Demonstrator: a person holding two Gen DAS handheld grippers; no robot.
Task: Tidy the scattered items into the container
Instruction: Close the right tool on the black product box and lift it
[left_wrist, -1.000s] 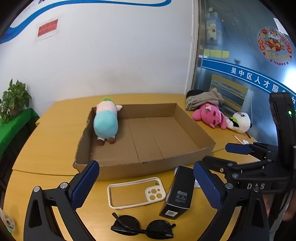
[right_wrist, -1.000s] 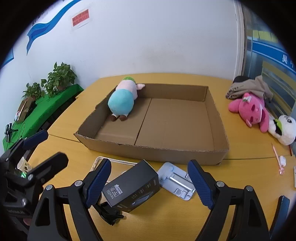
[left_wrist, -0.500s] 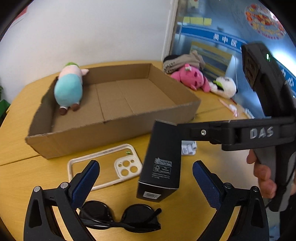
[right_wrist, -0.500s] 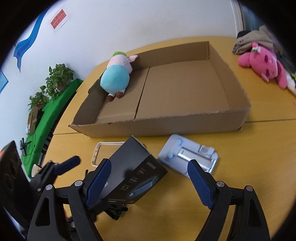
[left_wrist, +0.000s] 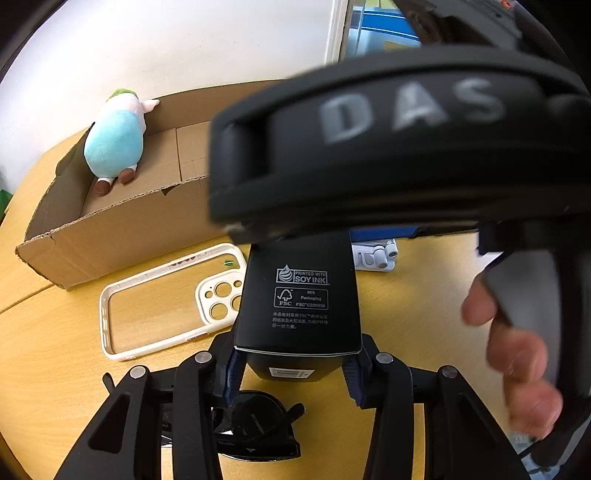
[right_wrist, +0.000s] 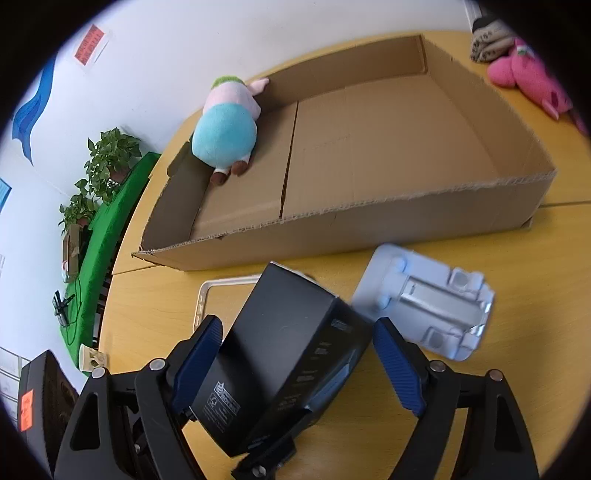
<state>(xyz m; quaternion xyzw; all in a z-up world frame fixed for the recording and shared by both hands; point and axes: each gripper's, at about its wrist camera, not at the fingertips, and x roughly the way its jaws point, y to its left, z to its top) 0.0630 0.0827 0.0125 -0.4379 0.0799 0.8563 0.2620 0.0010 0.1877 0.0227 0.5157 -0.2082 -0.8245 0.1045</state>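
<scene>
A black box (left_wrist: 301, 295) lies on the yellow table in front of the cardboard container (left_wrist: 110, 236). My left gripper (left_wrist: 293, 374) has its jaws closing, and both pads press on the box's near end. My right gripper (right_wrist: 291, 358) straddles the same black box (right_wrist: 280, 354) from the other side. Its jaws are closing too, with a gap left at the right pad. In the left wrist view its black body fills the top, held by a person's hand (left_wrist: 517, 350). Black sunglasses (left_wrist: 255, 417) lie under my left gripper. A turquoise plush (right_wrist: 225, 136) rests in the container (right_wrist: 369, 229).
A cream phone case (left_wrist: 162, 302) lies left of the box, and a silver phone stand (right_wrist: 424, 306) to its right. A pink plush (right_wrist: 524, 74) and a bundle of cloth (right_wrist: 487, 40) lie beyond the container. Potted plants (right_wrist: 110, 155) stand on a green table.
Both grippers came down onto the black box. My left jaws went from wide to pressing on its near end. The right gripper moved in over the box, now filling the left wrist view.
</scene>
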